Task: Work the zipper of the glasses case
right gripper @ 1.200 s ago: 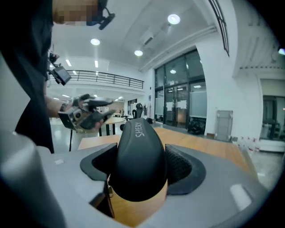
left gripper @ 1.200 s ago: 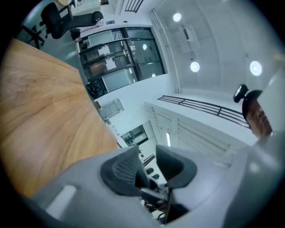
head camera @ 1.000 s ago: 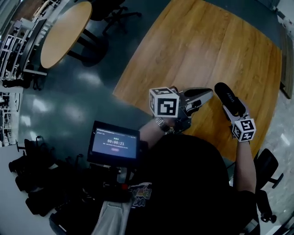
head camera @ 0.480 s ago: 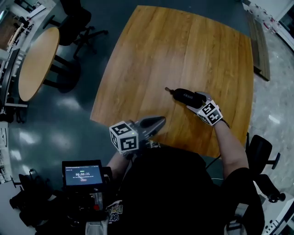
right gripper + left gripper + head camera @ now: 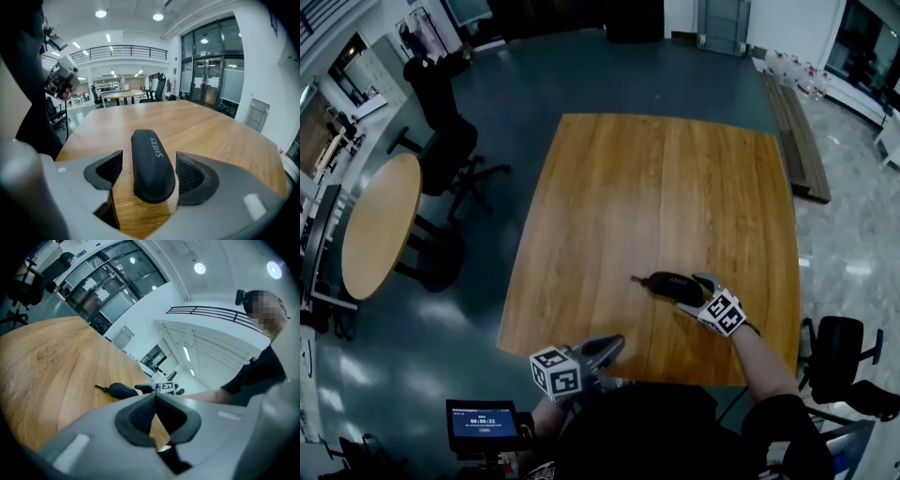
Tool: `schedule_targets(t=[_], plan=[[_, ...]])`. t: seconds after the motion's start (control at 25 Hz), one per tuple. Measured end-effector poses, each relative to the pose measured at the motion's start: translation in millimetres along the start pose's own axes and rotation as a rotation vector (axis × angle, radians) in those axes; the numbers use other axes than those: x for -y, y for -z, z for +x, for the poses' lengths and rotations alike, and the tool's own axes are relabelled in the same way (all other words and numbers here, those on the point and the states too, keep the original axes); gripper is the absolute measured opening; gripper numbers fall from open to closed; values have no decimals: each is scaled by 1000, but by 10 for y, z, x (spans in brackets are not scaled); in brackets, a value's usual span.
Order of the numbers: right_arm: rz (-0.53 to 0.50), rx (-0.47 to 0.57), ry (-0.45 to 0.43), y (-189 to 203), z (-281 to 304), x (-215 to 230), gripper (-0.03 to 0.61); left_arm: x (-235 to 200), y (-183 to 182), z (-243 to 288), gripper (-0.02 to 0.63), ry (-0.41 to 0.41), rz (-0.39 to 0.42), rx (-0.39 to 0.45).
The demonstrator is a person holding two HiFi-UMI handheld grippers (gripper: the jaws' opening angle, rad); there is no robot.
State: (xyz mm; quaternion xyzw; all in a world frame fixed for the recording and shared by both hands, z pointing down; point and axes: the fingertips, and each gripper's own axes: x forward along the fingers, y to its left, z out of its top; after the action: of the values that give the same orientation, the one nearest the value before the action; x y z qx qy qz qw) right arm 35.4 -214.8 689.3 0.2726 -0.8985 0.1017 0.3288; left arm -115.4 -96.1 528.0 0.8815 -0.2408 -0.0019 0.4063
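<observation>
Head view. Square wooden surface [image 5: 656,187] with rounded corners. The only thing on it is the glasses case [image 5: 670,283], lying flat towards the near right, with its zipper pull [image 5: 636,278] sticking out at the left end. Glossy dark floor [image 5: 487,281] all round. Round table [image 5: 380,225] and office chairs [image 5: 450,155] stand to the left, another chair [image 5: 839,347] to the right. Right gripper [image 5: 692,287] is at the case's right end. Left gripper [image 5: 614,344] sits low at the near edge, well apart from the case.

Left gripper view. Fingers pressed together, nothing between them. The case lies beyond them on the wood.

Right gripper view. Fingers spread, with the case lengthwise between them, resting on the surface. A strip of wood shows at one finger; the other finger is just beside the case. Glass doors [image 5: 206,70] and a balcony railing [image 5: 126,49] are behind.

Against a second ago. The case was at the near right corner, pointing away; it now lies crosswise, further in. The left gripper has dropped towards the near edge, and more of the room is in view.
</observation>
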Motion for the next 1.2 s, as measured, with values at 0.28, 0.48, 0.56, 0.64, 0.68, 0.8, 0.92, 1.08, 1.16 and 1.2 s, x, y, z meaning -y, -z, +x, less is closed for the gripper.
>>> schedule_targets(t=[0.28, 0.48, 0.56, 0.64, 0.68, 0.8, 0.92, 1.08, 1.16, 1.2], plan=[[427, 457, 194, -548, -1002, -482, 5, 21, 143, -5, -2, 76, 25, -52], [549, 624, 123, -984, -1362, -1349, 5, 79, 277, 84, -2, 149, 27, -82], [507, 620, 98, -1102, -1463, -1569, 5, 156, 372, 148, -2, 185, 16, -95], [478, 625, 79, -1202, -1581, -1667, 5, 246, 427, 218, -2, 212, 13, -101], [474, 633, 73, -1257, -1648, -1690, 5, 306, 426, 241, -2, 221, 17, -98], [467, 649, 73, -1370, -1852, -1746, 5, 529, 401, 238, -2, 230, 42, -67], [444, 648, 62, -1334, -1988, -1839, 5, 698, 434, 203, -2, 208, 59, -27], [427, 624, 31, -1101, -2160, -2085, 5, 979, 654, 182, -2, 183, 54, 16], [440, 621, 36, -920, -2324, -2224, 5, 1185, 838, 167, -2, 170, 39, 37], [452, 627, 39, -837, -2401, -2284, 5, 1272, 934, 158, -2, 163, 32, 43]])
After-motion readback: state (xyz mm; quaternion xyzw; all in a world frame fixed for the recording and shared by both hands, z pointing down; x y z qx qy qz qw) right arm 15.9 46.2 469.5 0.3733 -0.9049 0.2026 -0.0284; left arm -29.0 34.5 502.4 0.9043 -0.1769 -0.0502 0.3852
